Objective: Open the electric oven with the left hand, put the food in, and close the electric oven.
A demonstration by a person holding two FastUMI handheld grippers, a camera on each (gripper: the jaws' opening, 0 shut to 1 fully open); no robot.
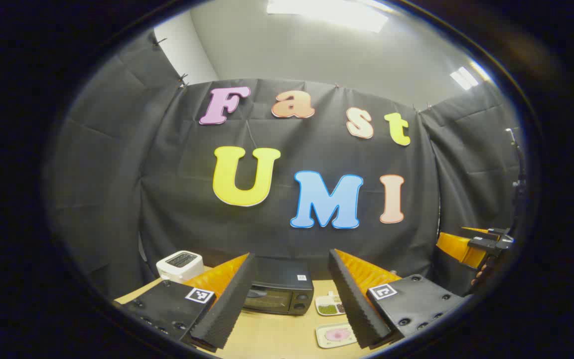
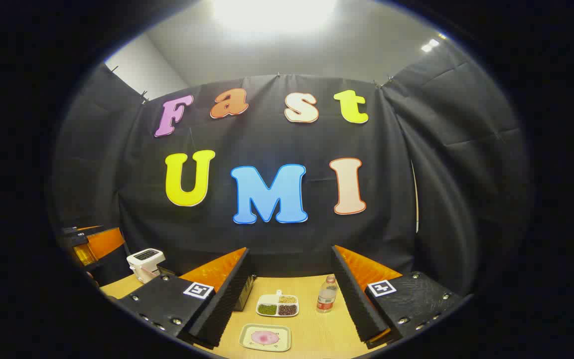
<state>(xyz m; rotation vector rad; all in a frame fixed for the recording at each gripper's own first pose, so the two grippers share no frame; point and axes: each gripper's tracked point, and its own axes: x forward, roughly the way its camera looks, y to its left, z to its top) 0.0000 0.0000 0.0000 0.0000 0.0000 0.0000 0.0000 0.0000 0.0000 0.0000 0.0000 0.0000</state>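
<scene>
One electric oven [image 1: 279,291], one white toaster [image 1: 180,265], one bottle [image 2: 327,294] and two dishes are counted on the wooden table [image 1: 272,336]: a divided dish [image 2: 278,305] with three compartments and a small plate [image 2: 265,337] carrying the pink food [image 2: 265,337]. In the left gripper view, the oven (black, its door closed) is seen ahead between the spread fingers of the left gripper [image 1: 292,299], apart from them. In the right gripper view, the plate is found just ahead of the right gripper [image 2: 292,304], whose fingers are likewise held wide apart with nothing between them.
</scene>
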